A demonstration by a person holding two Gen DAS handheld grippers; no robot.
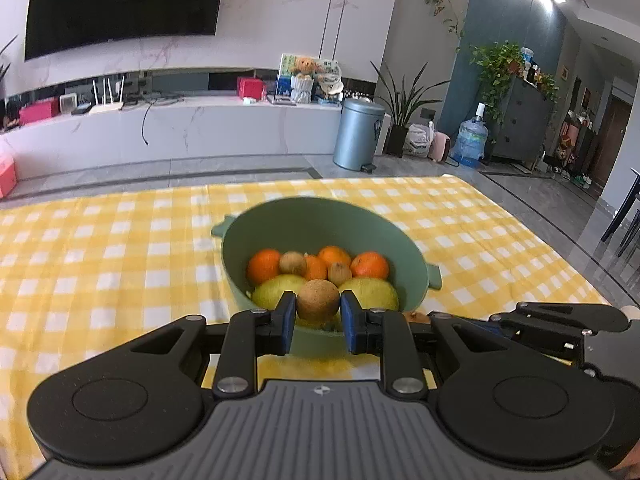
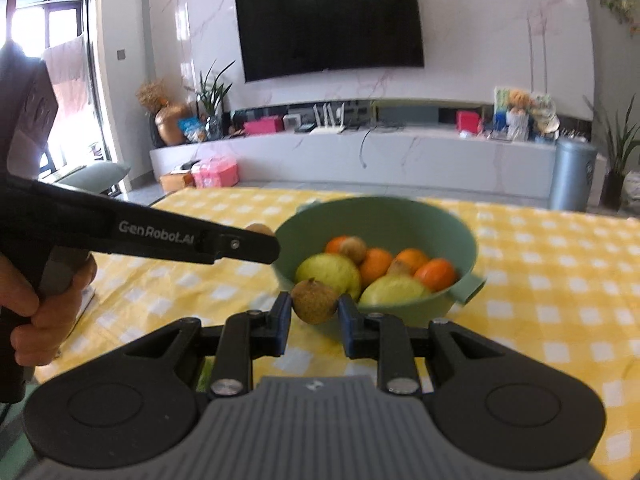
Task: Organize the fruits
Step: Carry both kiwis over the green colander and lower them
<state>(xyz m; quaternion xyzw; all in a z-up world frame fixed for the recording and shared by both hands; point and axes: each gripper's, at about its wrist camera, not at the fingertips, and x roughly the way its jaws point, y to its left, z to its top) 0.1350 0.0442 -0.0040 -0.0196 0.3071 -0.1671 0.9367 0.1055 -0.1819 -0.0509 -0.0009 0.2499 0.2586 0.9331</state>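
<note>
Two tools, each pinching one brown kiwi: left tool (image 1: 318, 322) has its blue pads pressed on a kiwi (image 1: 318, 301) just above the near rim of the green bowl (image 1: 320, 216); right tool (image 2: 314, 316) clamps a second kiwi (image 2: 315, 301), which sits just short of the bowl's near wall, prob. not over the opening yet. Both fruits gripped at the widest part w/ pads on opposite sides, so they shouldn't roll out, and held high enough to clear the rim. Ahead of the left tool the bowl is already crowded: oranges (image 1: 264, 266) at the back, two more kiwis among them, yellow-green pears (image 1: 276, 290) just beyond the pads. Judgement: little free floor inside, so whatever gets released will land on top of the pile; drop low, else it may bounce over the far rim. Bowl has side handles sticking out, one right of the right tool's path. Left tool's arm crosses the right wrist view on the left, near the bowl, so the two share tight airspace; going one at a time looks safer. Checked yellow worktop (image 1: 100, 248) is wide open left and right of the bowl.
</note>
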